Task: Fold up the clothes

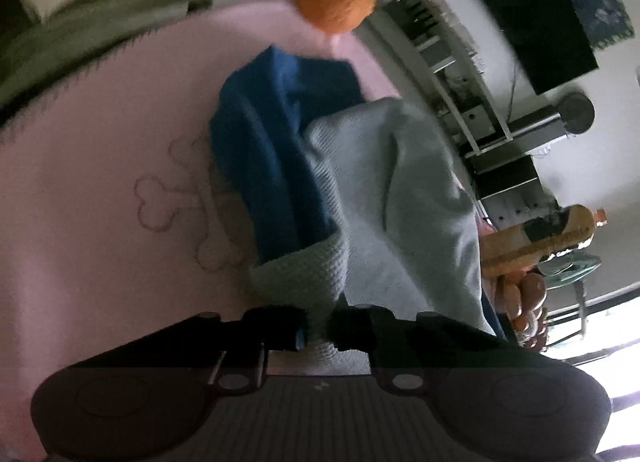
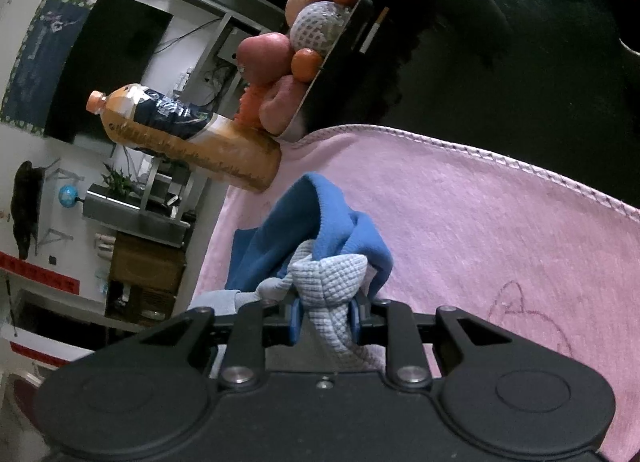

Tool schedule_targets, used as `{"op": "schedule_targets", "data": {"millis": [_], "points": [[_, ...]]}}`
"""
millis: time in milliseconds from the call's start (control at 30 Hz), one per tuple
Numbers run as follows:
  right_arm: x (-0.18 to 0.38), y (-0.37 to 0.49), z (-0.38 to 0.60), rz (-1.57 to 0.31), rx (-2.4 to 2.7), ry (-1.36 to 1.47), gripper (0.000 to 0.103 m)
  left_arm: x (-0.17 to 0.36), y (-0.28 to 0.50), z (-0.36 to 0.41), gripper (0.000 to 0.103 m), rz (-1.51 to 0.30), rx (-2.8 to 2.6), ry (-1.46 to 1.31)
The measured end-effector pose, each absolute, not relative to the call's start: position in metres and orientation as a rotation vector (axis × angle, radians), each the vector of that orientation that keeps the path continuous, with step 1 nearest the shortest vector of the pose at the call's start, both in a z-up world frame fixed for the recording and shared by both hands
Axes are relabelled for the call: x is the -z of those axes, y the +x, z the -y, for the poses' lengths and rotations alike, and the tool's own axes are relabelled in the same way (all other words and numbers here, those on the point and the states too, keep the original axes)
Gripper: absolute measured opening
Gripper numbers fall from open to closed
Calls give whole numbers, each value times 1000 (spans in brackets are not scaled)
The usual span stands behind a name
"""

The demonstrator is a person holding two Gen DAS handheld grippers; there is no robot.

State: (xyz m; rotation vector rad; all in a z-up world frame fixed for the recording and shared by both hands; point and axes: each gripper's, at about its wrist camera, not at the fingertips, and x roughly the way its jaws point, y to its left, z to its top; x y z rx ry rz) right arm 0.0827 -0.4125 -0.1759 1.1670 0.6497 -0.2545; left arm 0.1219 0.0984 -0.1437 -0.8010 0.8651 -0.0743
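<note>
Garment [image 1: 380,189], grey waffle knit with a blue lining, lies bunched on the pink blanket [image 1: 100,181], a ribbed hem pinched at each end. Left gripper [image 1: 316,328] is clamped on the near hem, tilted down over the blanket. To fold well, both ends should lift level and pull the cloth taut. Right gripper [image 2: 325,316] grips the other hem, angled down too, bottle [image 2: 192,133] beyond.

Blue-and-grey garment [image 2: 320,262] bunched on pink blanket [image 2: 480,221].
</note>
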Motion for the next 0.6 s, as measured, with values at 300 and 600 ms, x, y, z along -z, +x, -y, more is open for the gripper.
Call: {"op": "schedule_targets", "data": {"millis": [300, 600], "points": [[137, 82, 404, -668, 310, 1045, 12, 34, 124, -105, 3, -648, 60, -639], [-95, 17, 367, -270, -8, 917, 12, -175, 8, -159, 3, -165, 173, -618]]}}
